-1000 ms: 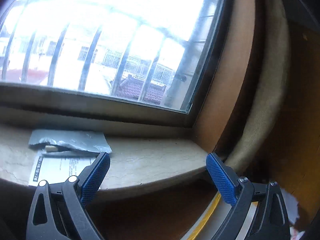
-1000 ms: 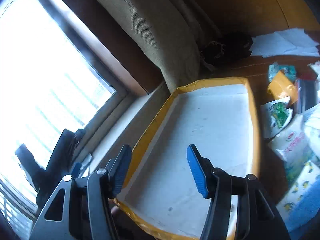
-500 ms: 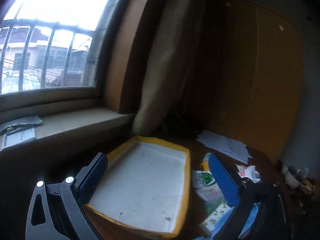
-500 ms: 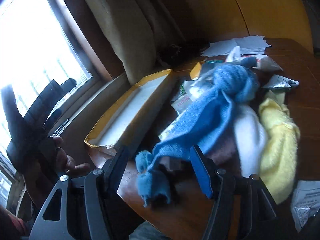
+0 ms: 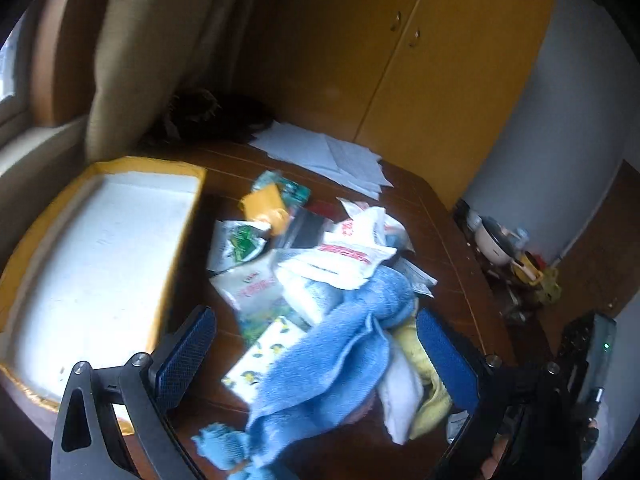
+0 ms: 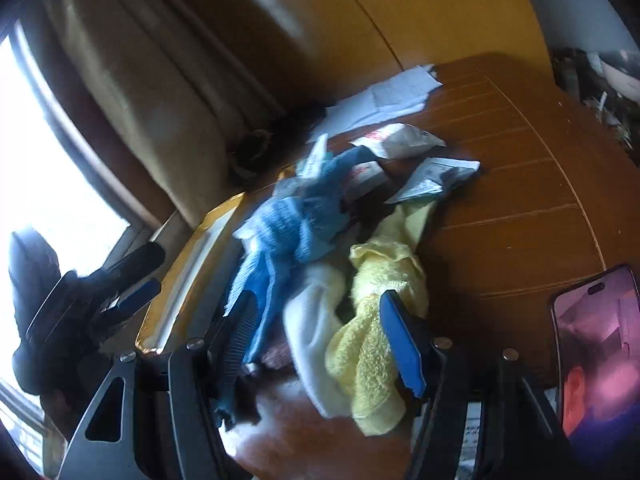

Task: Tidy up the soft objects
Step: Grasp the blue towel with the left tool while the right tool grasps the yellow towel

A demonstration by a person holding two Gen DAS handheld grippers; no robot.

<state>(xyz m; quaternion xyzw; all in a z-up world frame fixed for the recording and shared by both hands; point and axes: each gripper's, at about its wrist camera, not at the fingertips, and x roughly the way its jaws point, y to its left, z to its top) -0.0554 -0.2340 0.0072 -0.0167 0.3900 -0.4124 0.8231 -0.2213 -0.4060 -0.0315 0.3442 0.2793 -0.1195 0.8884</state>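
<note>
A heap of soft cloths lies on the brown table: a blue towel [image 5: 332, 356] [image 6: 296, 220], a yellow towel [image 5: 424, 380] [image 6: 384, 272] and a white cloth [image 5: 400, 392] [image 6: 316, 320]. My left gripper [image 5: 316, 344] is open and hangs over the near end of the blue towel, gripping nothing. My right gripper [image 6: 320, 336] is open too; the white cloth and yellow towel show between its fingers, and I cannot tell if the pads touch them. A white tray with a yellow rim [image 5: 184, 216] [image 6: 184, 264] sits left of the heap.
Packets and wrappers [image 5: 340, 248] lie heaped behind the towels, with loose papers [image 5: 332, 156] further back. A phone [image 6: 596, 344] stands at the right. A curtain [image 5: 140, 40] and yellow cabinet doors [image 5: 440, 60] close off the back. Clutter [image 5: 512, 252] sits beyond the table's right edge.
The left view has swung right from the window and sill across the tray to the cloth heap. The right view has moved from the tray to the yellow and white cloths, now closer.
</note>
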